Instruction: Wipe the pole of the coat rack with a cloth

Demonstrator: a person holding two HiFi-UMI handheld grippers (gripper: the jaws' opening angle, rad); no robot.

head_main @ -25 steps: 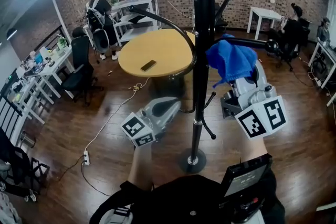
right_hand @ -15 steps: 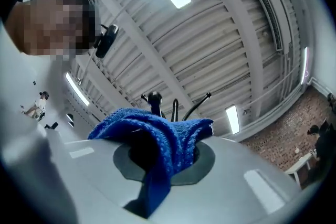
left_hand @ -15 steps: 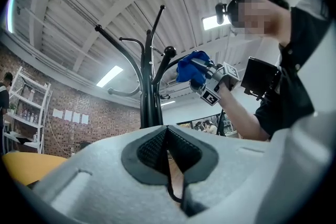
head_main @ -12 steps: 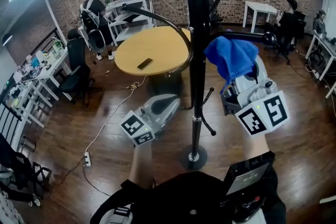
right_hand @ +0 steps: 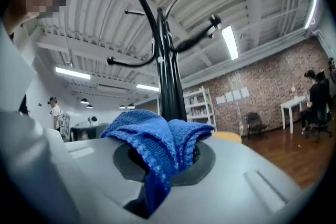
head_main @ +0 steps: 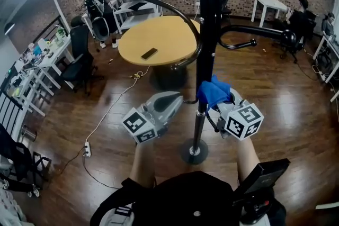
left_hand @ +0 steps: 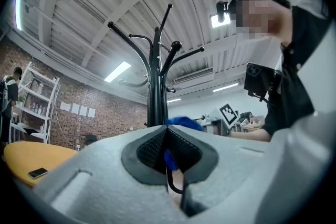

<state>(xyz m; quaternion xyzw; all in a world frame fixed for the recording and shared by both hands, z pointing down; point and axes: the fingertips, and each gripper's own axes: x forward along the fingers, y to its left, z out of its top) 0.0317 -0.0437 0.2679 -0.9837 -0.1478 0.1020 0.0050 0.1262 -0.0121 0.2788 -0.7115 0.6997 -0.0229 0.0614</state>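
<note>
Right gripper (head_main: 217,102) was clenched on the blue cloth (head_main: 214,91), which bunched out over its jaws and sat against the black pole (head_main: 204,55) of the coat rack, on its lower part above the round base (head_main: 193,152). Left gripper (head_main: 176,98) hung just left of the pole at about the same height, jaws closed together with nothing between them, apart from the cloth as far as could be seen. Behind the rack stood a round yellow table (head_main: 159,39) with a phone (head_main: 150,67) on it
</note>
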